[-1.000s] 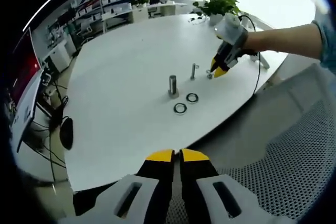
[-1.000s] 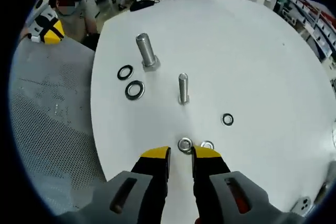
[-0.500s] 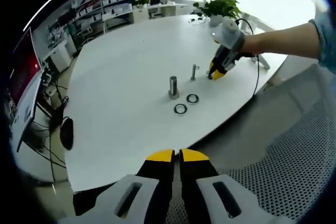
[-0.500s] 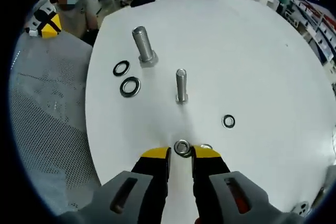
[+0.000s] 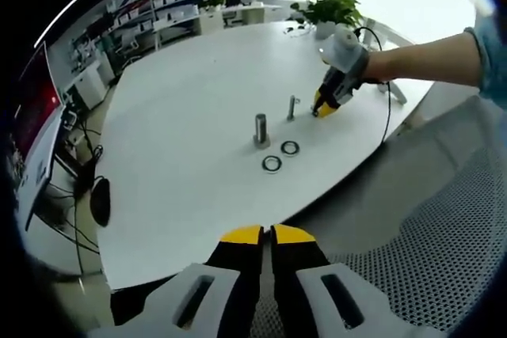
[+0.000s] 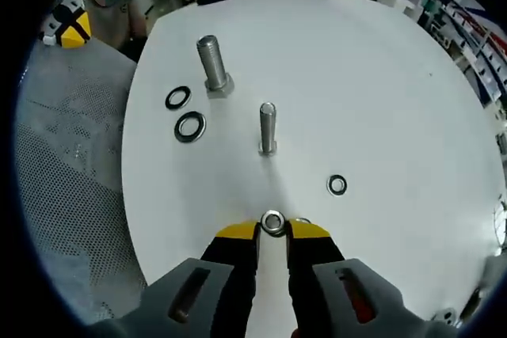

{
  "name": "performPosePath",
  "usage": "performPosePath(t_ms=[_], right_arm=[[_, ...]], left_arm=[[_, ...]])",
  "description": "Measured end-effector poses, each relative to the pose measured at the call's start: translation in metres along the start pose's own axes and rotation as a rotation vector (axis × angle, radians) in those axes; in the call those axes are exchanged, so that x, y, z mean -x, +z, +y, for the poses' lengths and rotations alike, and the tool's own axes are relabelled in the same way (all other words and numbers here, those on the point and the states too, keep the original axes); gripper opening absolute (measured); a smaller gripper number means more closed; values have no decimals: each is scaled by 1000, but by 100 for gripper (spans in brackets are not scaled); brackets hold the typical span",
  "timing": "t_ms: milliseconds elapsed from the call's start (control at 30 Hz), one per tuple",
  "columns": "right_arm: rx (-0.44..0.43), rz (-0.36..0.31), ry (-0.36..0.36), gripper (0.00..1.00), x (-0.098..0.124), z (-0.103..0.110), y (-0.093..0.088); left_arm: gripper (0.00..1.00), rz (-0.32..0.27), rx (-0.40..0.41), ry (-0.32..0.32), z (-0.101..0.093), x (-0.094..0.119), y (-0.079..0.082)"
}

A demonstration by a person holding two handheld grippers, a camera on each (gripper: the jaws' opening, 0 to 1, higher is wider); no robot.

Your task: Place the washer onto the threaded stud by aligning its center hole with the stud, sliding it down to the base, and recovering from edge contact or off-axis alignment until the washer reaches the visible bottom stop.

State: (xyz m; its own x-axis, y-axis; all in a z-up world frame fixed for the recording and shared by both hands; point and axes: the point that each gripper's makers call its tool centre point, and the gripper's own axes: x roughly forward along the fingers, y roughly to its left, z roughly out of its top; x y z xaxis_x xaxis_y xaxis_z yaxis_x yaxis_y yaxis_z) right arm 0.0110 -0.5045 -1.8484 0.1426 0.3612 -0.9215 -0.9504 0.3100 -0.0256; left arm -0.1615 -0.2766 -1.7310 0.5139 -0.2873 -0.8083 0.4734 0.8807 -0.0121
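Washer (image 6: 273,222) pinched between right gripper (image 6: 273,231) yellow tips, just short of thin threaded stud (image 6: 268,127); second ring behind right tip half hidden | left gripper (image 5: 266,234) clenched on nothing, off table (image 5: 182,77) edge | thick stud (image 6: 211,64), two washers (image 6: 184,113) beside it, one washer (image 6: 337,185) apart
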Motion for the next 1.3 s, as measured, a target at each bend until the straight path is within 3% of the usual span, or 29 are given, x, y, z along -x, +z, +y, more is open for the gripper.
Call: performPosePath(t_ms=[600, 1300], right_arm=[[-50, -53, -11, 15, 13, 7, -1], [-22, -40, -25, 15, 13, 7, 4]], left_arm=[[1, 1, -4, -1, -1, 0, 0], [1, -12, -4, 5, 0, 1, 2]])
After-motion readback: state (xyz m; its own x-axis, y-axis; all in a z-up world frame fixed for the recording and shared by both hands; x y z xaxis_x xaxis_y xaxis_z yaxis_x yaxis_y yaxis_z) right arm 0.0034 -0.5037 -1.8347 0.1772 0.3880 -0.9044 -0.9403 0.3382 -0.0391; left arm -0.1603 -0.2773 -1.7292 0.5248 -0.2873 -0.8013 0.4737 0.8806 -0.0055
